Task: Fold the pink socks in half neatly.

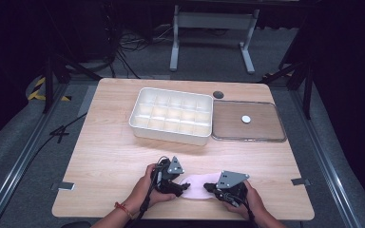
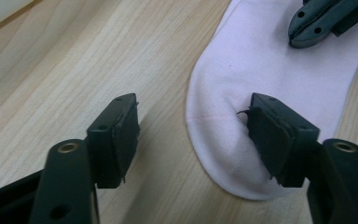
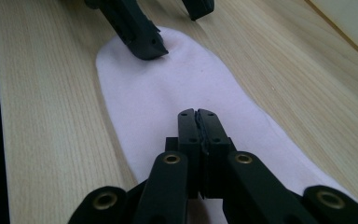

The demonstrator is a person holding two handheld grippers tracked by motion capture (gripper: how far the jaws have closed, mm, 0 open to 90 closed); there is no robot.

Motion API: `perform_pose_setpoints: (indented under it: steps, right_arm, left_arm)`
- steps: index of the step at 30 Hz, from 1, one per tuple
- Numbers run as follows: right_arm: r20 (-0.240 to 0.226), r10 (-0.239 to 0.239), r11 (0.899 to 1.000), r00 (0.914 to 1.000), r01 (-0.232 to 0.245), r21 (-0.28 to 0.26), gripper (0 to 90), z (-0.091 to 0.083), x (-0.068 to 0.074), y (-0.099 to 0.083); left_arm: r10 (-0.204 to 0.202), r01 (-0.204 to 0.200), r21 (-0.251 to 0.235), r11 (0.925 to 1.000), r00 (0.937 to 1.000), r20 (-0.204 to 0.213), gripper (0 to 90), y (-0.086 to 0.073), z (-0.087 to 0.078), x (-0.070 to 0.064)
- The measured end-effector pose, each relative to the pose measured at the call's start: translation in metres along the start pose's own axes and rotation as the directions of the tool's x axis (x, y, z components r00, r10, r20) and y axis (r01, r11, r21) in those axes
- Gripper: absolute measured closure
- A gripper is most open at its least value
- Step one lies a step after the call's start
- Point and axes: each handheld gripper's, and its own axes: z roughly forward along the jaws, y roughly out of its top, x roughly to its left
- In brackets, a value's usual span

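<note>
The pale pink sock (image 1: 198,186) lies flat on the desk (image 1: 104,156), in the lower middle of the high view, between your two hands. Your left tool (image 1: 184,188) is at the sock's left end; in the left gripper view its jaws stand wide apart, one over bare wood and the other resting on the rounded toe part of the sock (image 2: 279,74). Your right tool (image 1: 210,188) is at the sock's right end. In the right gripper view its jaws are pressed together over the sock (image 3: 177,93), but I cannot tell if they pinch the fabric. Further up the desk, in the middle of the high view, stands a white compartment box (image 1: 172,115), and just to its right lies a clear lid (image 1: 248,121).
</note>
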Motion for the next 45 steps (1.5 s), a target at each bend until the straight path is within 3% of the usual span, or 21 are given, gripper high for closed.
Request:
perform_pose_setpoints:
  steps: [6, 10, 14, 15, 21, 29, 31, 45]
  right_arm:
    - [0.016, -0.025, 1.0, 0.9996, 0.025, 0.002, 89.5, 0.005, 0.0, 0.004]
    - [0.001, -0.02, 1.0, 0.9998, 0.02, 0.003, 89.6, 0.007, -0.002, 0.006]
    - [-0.004, -0.019, 1.0, 0.9998, 0.019, 0.012, 89.6, 0.008, -0.003, 0.009]
    - [-0.011, -0.021, 1.0, 0.9997, 0.021, 0.018, 89.6, 0.009, -0.004, 0.01]
    - [-0.024, -0.016, 1.0, 0.9996, 0.017, 0.02, 89.6, 0.011, -0.006, 0.012]
    - [-0.025, -0.019, 0.999, 0.9995, 0.02, 0.032, 89.6, 0.016, -0.01, 0.018]
    - [-0.03, -0.021, 0.999, 0.9993, 0.022, 0.033, 89.6, 0.017, -0.011, 0.019]
    - [-0.033, -0.036, 0.998, 0.9988, 0.038, 0.049, 89.5, 0.026, -0.013, 0.029]
  left_arm:
    - [-0.012, 0.012, 0.003, 0.9999, 0.9999, 0.012, 51.8, 0.002, -0.001, 0.003]
    - [-0.003, 0.002, 0.008, 1.0, 0.9985, 0.055, 70.3, 0.003, -0.002, 0.004]
    - [-0.024, 0.024, -0.002, 0.9997, 0.9968, 0.077, 78.8, 0.002, -0.001, 0.006]
    - [-0.049, 0.05, -0.01, 0.9987, 0.9958, 0.078, 80.3, 0.002, -0.001, 0.005]
    - [-0.035, 0.036, -0.016, 0.9992, 0.9971, 0.068, 81.5, 0.003, -0.002, 0.005]
    - [-0.009, 0.016, -0.094, 0.9955, 0.9973, 0.072, 81.6, 0.008, -0.011, -0.002]
    - [-0.019, 0.029, -0.114, 0.9931, 0.996, 0.087, 81.6, 0.01, -0.011, -0.001]
    - [0.0, 0.011, -0.141, 0.9899, 0.9968, 0.08, 81.2, 0.023, -0.01, -0.001]
